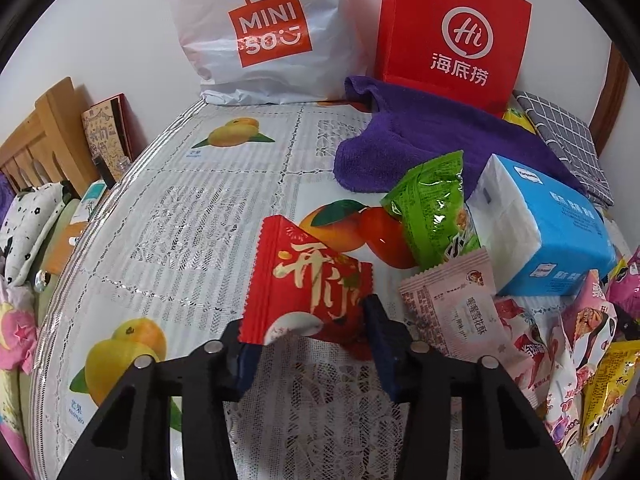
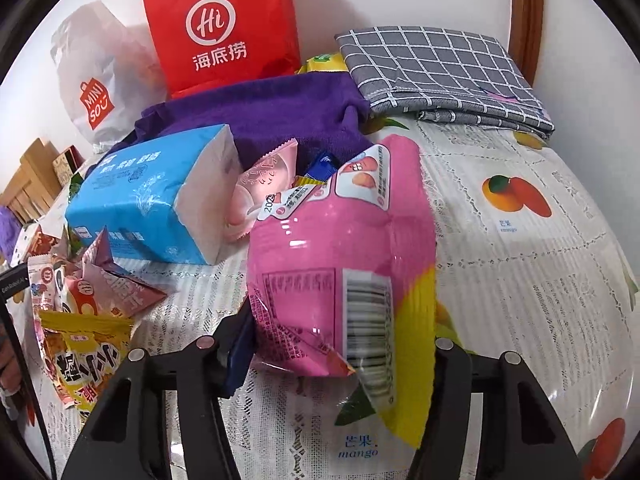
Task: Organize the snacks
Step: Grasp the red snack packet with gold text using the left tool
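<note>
Left tool (image 1: 308, 340) pinching red snack packet (image 1: 304, 280) left of blue tissue pack (image 1: 548, 224); right tool (image 2: 340, 344) clamping pink snack bag (image 2: 340, 248) right of it. Slippery wrappers, risk of sliding free.

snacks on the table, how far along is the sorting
Nothing looks sorted yet. In hand: the left hand-held gripper is closed on a red snack packet, and the right hand-held gripper on a pink snack bag. Left: loose packets piled beside the blue tissue pack.
</note>
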Motion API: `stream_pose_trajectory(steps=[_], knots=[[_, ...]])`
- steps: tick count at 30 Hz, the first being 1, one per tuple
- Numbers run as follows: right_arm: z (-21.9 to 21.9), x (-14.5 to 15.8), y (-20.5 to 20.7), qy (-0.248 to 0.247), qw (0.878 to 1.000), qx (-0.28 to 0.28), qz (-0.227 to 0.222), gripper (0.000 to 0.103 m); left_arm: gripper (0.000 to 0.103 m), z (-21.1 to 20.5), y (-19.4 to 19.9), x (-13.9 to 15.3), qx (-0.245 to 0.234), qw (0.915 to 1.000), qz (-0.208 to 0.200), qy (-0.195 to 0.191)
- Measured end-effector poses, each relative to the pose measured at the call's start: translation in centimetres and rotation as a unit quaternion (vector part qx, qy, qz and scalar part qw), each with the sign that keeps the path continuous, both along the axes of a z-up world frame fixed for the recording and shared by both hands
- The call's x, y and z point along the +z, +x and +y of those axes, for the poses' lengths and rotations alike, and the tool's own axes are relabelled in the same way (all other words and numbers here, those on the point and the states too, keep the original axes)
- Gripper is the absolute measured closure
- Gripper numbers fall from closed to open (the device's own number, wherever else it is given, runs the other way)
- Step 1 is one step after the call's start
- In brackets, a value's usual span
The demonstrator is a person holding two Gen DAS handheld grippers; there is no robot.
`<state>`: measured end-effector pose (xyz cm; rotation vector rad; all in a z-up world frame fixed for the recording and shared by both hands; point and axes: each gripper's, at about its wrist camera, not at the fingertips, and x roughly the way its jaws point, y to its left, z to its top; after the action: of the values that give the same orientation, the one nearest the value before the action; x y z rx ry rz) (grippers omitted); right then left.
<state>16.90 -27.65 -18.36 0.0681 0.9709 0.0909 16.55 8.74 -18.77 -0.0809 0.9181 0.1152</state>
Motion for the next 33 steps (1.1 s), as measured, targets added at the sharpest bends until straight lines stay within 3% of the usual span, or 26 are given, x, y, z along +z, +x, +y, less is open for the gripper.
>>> stream_pose_trajectory(steps=[11,20,27,30,33], knots=[[-0.3,0.1,0.0,0.006,1.0,-0.004,-0.003,0.051,0.065,0.0,-0.3,0.2,-0.003,0.9999,-0.003,-0.009],[-0.6,1.2,-1.4,0.024,0.999,-0.014,-0.024,0.052,0.065,-0.2,-3.1,1.9,-0.021,0.9996,0.002,-0.02],[0.4,4.8,-2.9,0.024,0.998,-0.002,-0.05,0.052,0.081,-1.2,-3.9,5.3,-0.033,0.9988,-0.019,-0.032],[0.8,6.9,-3.0,0.03,0.997,0.01,-0.07,0.052,0.082,-2.1,-3.7,6.1,-0.041,0.9986,-0.026,-0.023],[1.3,7.9,-2.9,0.022,0.997,0.02,-0.078,0.052,0.082,-1.6,-3.4,5.9,-0.036,0.9983,-0.017,-0.042]])
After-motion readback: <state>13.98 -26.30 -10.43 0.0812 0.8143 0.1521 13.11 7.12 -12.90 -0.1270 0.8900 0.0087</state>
